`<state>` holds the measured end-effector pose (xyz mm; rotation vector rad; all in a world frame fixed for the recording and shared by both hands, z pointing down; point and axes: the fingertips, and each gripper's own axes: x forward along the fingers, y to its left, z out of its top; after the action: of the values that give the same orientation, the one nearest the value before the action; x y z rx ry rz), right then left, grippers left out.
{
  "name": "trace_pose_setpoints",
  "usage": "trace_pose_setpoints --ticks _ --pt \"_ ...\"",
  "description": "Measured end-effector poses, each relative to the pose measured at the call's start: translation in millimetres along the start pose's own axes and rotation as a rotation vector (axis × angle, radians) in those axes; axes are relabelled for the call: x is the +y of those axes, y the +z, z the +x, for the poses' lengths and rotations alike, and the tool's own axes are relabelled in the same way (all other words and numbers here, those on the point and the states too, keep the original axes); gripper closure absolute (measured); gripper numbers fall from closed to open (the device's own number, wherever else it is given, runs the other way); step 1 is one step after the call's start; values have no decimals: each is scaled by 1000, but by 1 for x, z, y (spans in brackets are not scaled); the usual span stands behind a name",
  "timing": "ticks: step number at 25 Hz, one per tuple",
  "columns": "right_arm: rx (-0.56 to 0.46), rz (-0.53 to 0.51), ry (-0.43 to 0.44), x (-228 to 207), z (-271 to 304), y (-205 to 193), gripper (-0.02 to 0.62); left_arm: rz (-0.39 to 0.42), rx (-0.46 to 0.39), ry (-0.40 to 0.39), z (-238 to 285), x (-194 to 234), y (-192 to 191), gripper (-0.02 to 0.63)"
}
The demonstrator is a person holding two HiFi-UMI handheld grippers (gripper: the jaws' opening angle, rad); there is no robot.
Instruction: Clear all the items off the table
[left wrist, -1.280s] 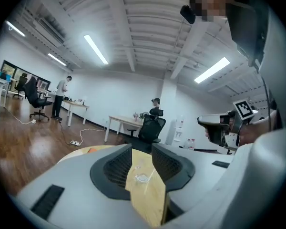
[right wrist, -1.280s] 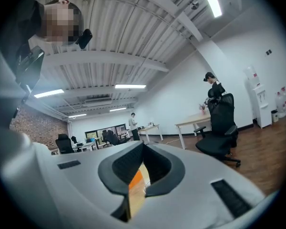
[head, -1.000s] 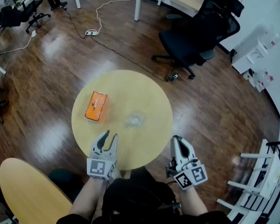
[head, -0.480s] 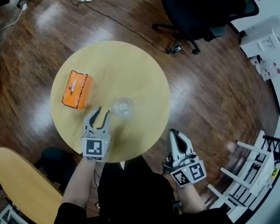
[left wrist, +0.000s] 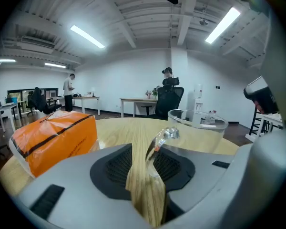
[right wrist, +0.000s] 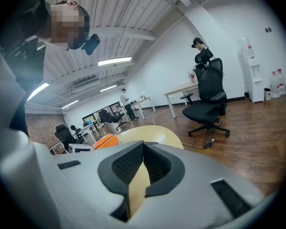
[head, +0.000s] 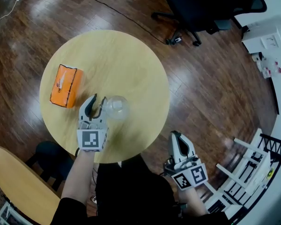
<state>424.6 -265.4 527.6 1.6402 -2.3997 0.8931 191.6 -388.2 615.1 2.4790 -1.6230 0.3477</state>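
Right now the clear glass [head: 116, 108] stands just below the middle of the round counter [head: 131, 55]. Your left hand-held gripper [head: 98, 100] meets it from the lower left, low and nearly level. Its jaws are partly apart, with what looks like the glass's curved handle [left wrist: 158, 147] in the gap. The handle lies against one pad while bare wood shows beside the other, so nothing is clamped yet. That low approach seems meant for the handle rather than the wide rim. The orange packet [head: 64, 86] lies just left of that gripper, near the counter's left edge, close enough to nudge. Your right hand-held gripper [head: 175, 136] hangs off the counter at lower right, tips together and empty. The counter's upper half is free, but the office chair [head: 210, 3] and white rack [head: 246, 172] crowd the right.
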Motion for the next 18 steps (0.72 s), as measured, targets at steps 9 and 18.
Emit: trace_pose_setpoints --ticks 9,18 --pt "40 -5 -8 -5 14 -10 592 -31 -34 0 9 1 3 587" --pt "58 -33 18 8 18 -12 592 -180 -31 -17 -4 2 7 597"
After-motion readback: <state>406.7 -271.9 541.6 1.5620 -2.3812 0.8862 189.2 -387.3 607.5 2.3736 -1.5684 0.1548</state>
